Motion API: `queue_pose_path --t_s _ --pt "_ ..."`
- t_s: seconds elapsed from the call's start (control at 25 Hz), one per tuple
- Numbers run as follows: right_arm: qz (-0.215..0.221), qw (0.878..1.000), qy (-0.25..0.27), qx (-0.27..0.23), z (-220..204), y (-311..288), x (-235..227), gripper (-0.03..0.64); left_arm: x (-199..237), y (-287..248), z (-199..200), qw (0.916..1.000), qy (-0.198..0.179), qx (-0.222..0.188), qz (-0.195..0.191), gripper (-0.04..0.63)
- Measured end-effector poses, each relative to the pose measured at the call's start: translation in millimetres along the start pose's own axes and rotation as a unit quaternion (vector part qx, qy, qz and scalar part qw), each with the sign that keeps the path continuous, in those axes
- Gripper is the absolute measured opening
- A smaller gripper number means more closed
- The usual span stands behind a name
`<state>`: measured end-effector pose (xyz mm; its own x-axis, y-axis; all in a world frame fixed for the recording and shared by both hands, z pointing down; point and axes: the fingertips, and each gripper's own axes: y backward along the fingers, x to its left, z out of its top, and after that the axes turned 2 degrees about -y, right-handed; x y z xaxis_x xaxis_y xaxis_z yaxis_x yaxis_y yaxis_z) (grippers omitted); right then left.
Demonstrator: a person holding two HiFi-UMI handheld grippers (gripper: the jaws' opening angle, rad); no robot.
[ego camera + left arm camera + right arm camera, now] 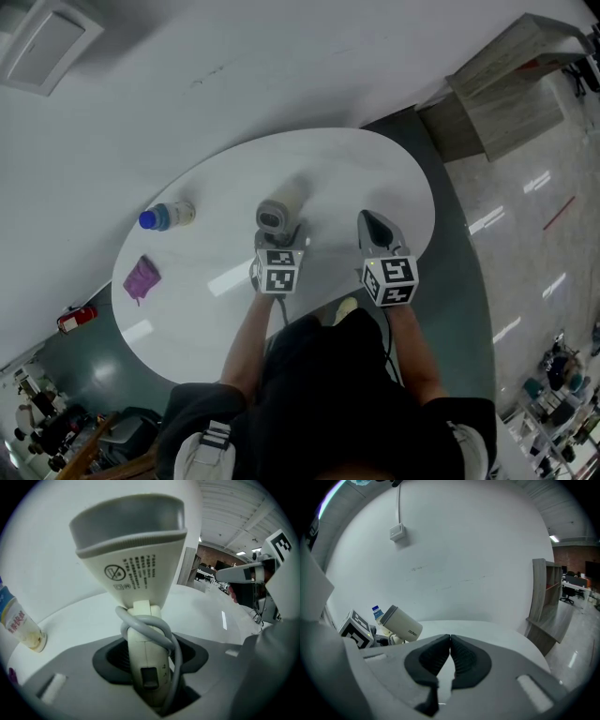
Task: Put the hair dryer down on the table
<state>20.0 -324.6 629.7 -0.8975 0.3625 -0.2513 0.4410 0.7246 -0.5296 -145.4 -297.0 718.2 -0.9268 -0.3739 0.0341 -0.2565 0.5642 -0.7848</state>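
My left gripper (277, 246) is shut on the handle of a cream hair dryer (278, 210), held over the middle of the white oval table (206, 300). In the left gripper view the hair dryer (131, 559) stands upright between the jaws, its grey cord wound round the handle (146, 663) and its wide nozzle pointing up and away. The right gripper (375, 228) hovers over the table's right part, shut with nothing in it; its pads (461, 660) meet at the tips. In the right gripper view the hair dryer (402, 623) shows at the left.
A small bottle with a blue cap (167, 216) lies on the table's left side, seen too as a bottle (19, 623) in the left gripper view. A purple crumpled object (142, 277) sits near the left edge. A wooden shelf unit (511, 89) stands at the far right by the wall.
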Motion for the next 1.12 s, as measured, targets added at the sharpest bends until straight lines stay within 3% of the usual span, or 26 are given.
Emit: queue_pose_path --t_s 1.12 --pt "-0.003 1.000 -0.011 0.015 -3 -9 -15 0.006 -5 -35 -15 0.9987 -0.001 0.051 0.005 0.236"
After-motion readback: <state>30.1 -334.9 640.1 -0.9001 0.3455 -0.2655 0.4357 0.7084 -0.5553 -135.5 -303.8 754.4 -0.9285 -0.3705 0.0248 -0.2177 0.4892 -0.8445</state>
